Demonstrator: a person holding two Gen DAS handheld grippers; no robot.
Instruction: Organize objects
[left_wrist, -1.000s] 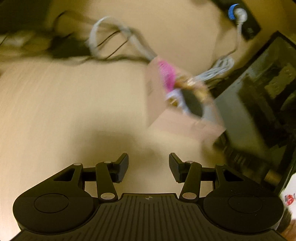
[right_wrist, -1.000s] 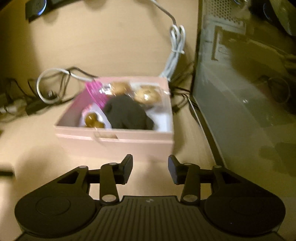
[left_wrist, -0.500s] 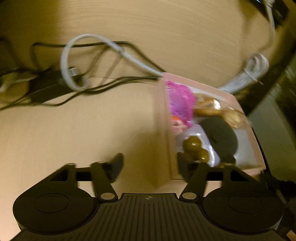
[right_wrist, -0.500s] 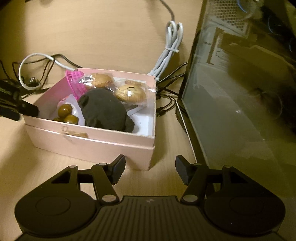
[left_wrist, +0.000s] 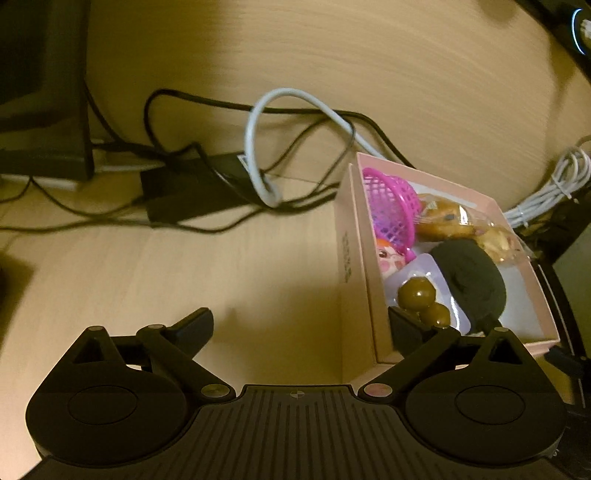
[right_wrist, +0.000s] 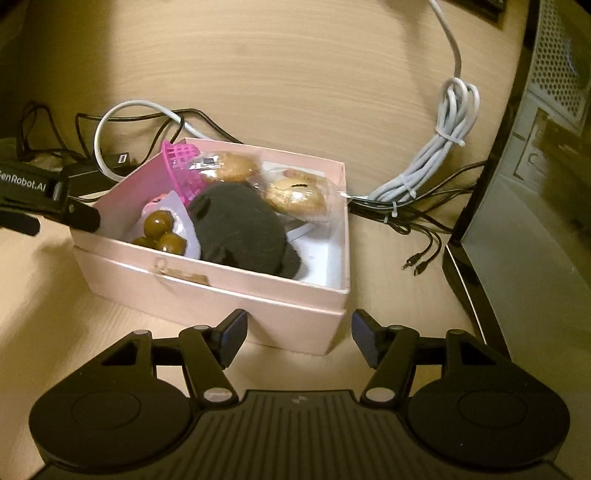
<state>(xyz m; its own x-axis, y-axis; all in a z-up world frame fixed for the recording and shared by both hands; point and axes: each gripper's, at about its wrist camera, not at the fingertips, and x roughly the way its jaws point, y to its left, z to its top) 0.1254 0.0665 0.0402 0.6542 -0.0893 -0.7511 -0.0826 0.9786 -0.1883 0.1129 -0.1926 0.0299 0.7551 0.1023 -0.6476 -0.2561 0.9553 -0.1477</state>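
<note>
The pink box (right_wrist: 236, 291) is stood on the bench (right_wrist: 295, 74), straddled at one wall by the opening left gripper (left_wrist: 299, 325). The right gripper (right_wrist: 299, 332), released and unclenched, is held just before its near corner. A grasp on the box walls seems to be prepared next.

I see an open pink box (right_wrist: 236, 291) on the desk, holding a pink basket (right_wrist: 183, 166), wrapped pastries (right_wrist: 295, 197), a dark cloth (right_wrist: 240, 229) and brown balls (right_wrist: 159, 225).

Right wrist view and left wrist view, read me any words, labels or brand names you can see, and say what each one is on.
"enRobot.AI": white letters on the left gripper, cut off by the frame's left edge.
Small dark print runs down the outer wall of the pink box: too small to read.
Wrappers of the packaged pastries: markings blurred, unreadable.
</note>
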